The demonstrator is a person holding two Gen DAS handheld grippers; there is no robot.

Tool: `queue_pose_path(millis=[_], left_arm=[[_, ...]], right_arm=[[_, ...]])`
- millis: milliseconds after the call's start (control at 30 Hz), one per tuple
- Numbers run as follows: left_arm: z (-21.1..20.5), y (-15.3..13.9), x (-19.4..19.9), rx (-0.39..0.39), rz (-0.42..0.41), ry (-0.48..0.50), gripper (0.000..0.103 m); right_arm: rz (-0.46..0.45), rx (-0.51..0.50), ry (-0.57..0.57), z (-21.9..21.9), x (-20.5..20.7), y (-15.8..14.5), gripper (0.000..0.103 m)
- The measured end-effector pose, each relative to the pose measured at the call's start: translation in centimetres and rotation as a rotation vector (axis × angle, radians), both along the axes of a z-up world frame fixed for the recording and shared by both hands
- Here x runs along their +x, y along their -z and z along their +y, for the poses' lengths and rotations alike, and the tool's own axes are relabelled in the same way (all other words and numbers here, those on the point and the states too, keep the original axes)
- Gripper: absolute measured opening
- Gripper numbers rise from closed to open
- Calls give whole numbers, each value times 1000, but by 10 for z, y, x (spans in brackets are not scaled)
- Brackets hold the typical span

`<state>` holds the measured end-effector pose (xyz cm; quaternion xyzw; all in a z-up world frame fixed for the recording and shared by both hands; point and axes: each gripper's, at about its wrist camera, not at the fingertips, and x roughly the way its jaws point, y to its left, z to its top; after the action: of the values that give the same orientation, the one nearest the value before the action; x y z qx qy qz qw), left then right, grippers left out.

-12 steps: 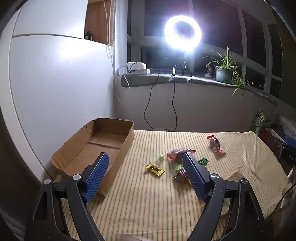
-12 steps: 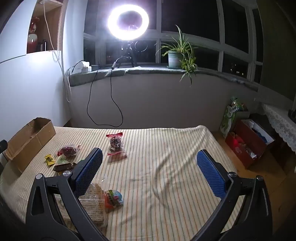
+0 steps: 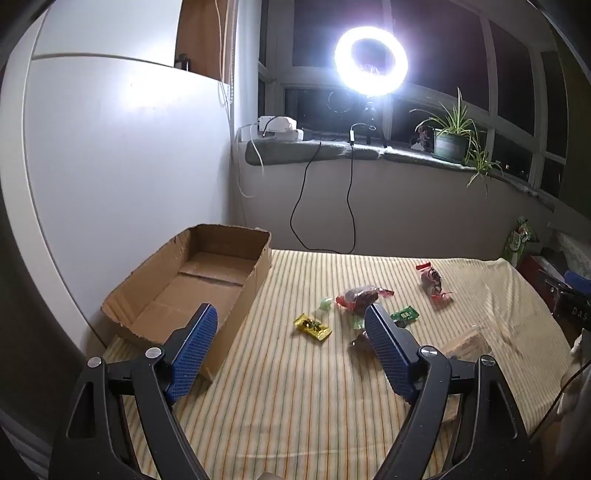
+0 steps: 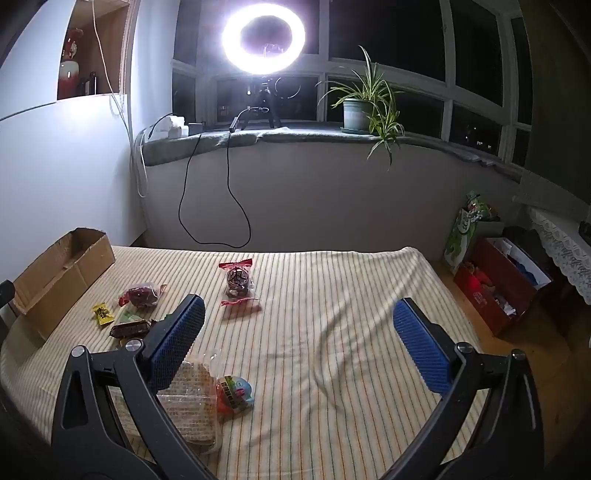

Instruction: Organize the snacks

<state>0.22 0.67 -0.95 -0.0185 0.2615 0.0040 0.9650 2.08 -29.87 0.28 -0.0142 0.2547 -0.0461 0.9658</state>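
Both the left gripper (image 3: 290, 332) and right gripper (image 4: 297, 325) hang wide open and empty; the cardboard box (image 3: 207, 280), apparently bare inside, awaits the scattered snacks (image 3: 360, 295).

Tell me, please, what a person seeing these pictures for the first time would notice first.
The bright ring light on the windowsill, glaring against the dark windows, catches the eye first. Below it, small snack packets such as a yellow candy and a red-ended bag lie scattered on the striped cloth. An open, empty cardboard box sits at the cloth's left edge by the white wall.
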Motion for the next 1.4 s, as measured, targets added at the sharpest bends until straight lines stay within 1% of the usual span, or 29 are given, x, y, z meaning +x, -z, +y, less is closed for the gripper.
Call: queue_pose_path(millis=[267, 1400], left_arm=[[0, 3, -4, -4, 5, 11, 82], [-5, 4, -1, -3, 15, 13, 82]], right_arm=[[25, 6, -6, 0, 4, 5, 103], [26, 16, -9, 3, 8, 6, 103]])
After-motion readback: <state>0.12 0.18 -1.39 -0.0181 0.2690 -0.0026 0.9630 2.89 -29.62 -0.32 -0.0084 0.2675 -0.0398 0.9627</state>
